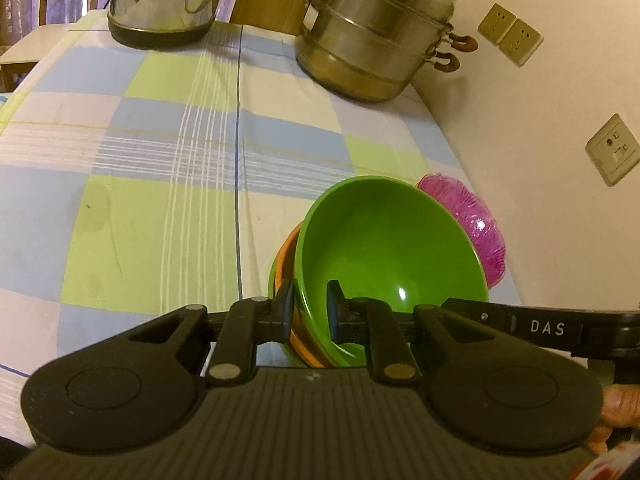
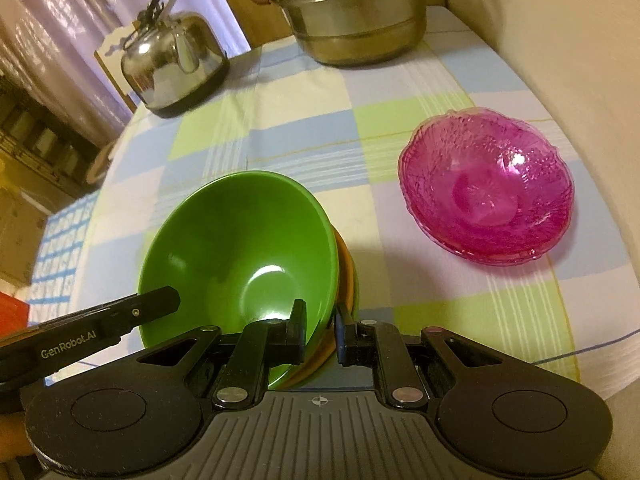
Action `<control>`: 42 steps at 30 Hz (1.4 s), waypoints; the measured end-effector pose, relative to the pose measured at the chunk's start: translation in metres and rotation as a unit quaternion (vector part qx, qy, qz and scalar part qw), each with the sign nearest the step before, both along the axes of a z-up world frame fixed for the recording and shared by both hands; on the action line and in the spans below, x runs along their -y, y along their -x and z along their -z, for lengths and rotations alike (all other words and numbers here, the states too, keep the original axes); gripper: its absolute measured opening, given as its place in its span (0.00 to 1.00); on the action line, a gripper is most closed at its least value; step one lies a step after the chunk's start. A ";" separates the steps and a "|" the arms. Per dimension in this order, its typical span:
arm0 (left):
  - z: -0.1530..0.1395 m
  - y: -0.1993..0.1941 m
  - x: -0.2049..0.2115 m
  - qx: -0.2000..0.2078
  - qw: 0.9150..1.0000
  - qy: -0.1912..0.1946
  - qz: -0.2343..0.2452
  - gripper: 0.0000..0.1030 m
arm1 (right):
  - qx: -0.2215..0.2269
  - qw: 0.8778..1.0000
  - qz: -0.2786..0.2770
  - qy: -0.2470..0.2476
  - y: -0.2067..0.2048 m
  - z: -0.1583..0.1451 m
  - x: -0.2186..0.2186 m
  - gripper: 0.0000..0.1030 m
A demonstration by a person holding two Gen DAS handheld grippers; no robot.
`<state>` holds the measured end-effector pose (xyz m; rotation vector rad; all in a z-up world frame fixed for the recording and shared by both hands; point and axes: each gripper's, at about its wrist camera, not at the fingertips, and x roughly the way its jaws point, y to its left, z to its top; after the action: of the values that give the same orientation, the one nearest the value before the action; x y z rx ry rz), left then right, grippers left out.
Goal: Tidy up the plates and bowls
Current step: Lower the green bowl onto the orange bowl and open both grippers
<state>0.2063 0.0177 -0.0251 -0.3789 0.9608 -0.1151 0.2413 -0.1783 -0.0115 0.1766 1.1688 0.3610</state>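
Stack of bowls point(image 1: 384, 248): a green bowl nested on an orange bowl point(image 1: 286, 252), with a further green rim showing beneath it. In the left wrist view the stack is seen at 5 o'clock of centre; in the right wrist view it is found at 7 o'clock point(image 2: 240, 248). It is tilted and gripped from two sides.

Left gripper point(image 1: 310, 312): the jaws are drawn narrow and clamped on the near rim of the stack, one finger point(image 1: 335, 312) inside the green bowl, the other outside against the orange wall. Its arm is seen at 8 o'clock in the right wrist view point(image 2: 92, 324).

Right gripper point(image 2: 320, 332): the jaws are likewise pinched narrow on the rim of the stack, one finger inside the green bowl, one outside past the orange edge point(image 2: 346, 276). Its arm, lettered "DAS", is seen at 4 o'clock in the left wrist view point(image 1: 548, 326).

Pink glass bowls point(image 2: 486, 188): a nested, translucent stack is set on the cloth at 3 o'clock in the right wrist view, apart from the green stack; in the left wrist view it is partly hidden behind the green bowl point(image 1: 480, 224).

Checked tablecloth point(image 1: 160, 152): blue, green and white squares.

Steel kettle point(image 1: 160, 0): placed at 11 o'clock, at the far edge.

Tiered steel steamer pot point(image 1: 372, 36): placed at 1 o'clock, beside the wall.

Wall sockets point(image 1: 510, 34): fixed at 2 o'clock.
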 end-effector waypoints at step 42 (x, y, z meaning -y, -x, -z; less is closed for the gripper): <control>-0.004 0.063 -0.002 -0.011 1.000 -0.006 -0.028 0.57 | 0.020 0.997 0.072 -0.022 0.062 -0.016 0.041 0.62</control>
<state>0.1431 0.0196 -0.0215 -0.3962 0.9721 -0.0545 0.1788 -0.2198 0.0044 0.2901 1.1024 0.2620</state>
